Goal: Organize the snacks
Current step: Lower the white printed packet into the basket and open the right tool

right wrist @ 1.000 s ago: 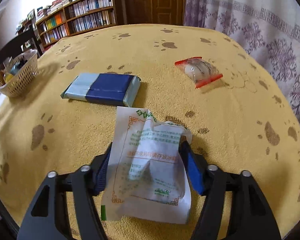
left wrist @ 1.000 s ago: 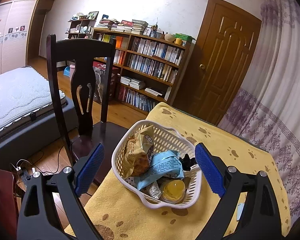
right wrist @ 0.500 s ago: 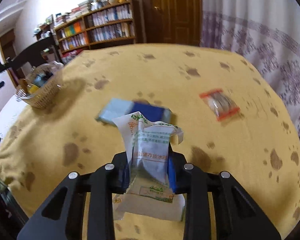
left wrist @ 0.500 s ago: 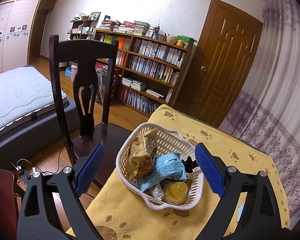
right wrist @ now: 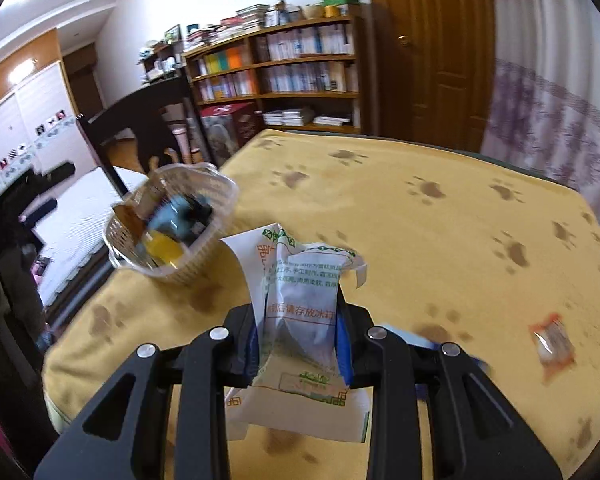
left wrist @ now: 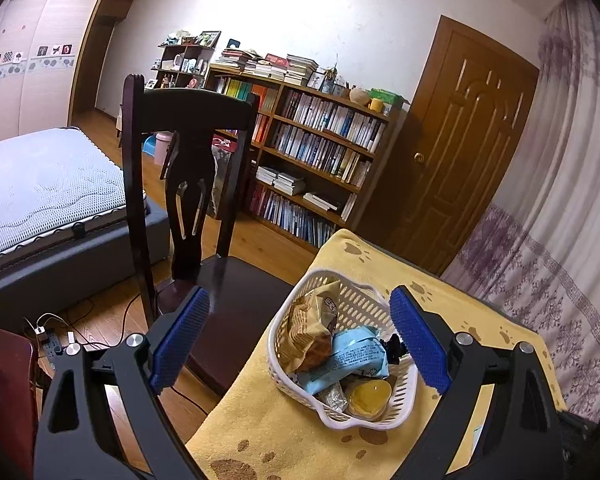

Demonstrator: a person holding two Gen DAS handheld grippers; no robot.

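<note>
Now right claw (right wrist: 300,336) pinches the white packet (right wrist: 300,300); left claw (left wrist: 300,344) spread beside the table-edge basket (left wrist: 364,308).

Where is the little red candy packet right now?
In the right wrist view, the red candy packet lies on the yellow tablecloth, far right, away from the basket.

Left gripper (left wrist: 300,338) — jaws spread wide, nothing between blue pads (left wrist: 418,338), both fingers level, pointing forward and slightly down. Right gripper (right wrist: 300,330) — jaws drawn close, blue pads pressing both sides of white packet (right wrist: 300,300); packet's top stands up beyond fingertips, its bottom hangs back behind them, between black finger arms.
</note>
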